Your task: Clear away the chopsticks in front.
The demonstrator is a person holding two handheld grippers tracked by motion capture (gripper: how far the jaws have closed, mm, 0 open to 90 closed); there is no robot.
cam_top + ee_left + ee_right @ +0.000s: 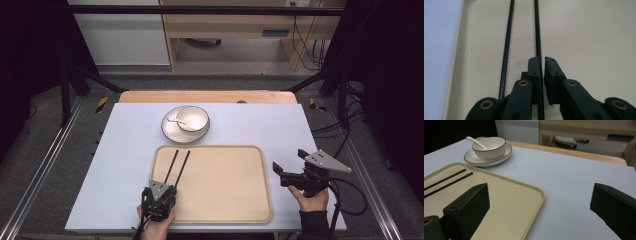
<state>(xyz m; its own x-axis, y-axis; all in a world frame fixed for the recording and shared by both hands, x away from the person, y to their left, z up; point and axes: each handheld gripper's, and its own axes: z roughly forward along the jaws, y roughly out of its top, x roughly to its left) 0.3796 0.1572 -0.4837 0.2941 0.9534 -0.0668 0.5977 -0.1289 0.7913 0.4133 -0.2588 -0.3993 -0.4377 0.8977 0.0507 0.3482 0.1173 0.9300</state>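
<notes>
Your left claw [165, 187] sits low over the near left corner of the beige tray [220, 200], jaws nearly shut with a thin gap left, and the near end of one black chopstick [537, 37] runs between the pads, lying along the inner face of one pad; from the left gripper view you cannot tell for sure whether the pads press it. The other chopstick [506, 50] lies flat on the tray just beside that claw, on its outer side, roughly parallel to the first and apart from it. Both sticks run straight ahead of the claw, their far ends pointing at the tray's far rim. Your right claw [286, 170] is wide open with nothing between the jaws, held above the grey bench [125, 150] just off the tray's right edge and aimed across the tray. Ahead of the right claw, past the tray's far rim, a white bowl [489, 148] with a dark rim stands on a white plate [474, 158], and a white spoon [475, 142] leans inside the bowl with its handle over the edge. Bowl and plate are well apart from both claws.
</notes>
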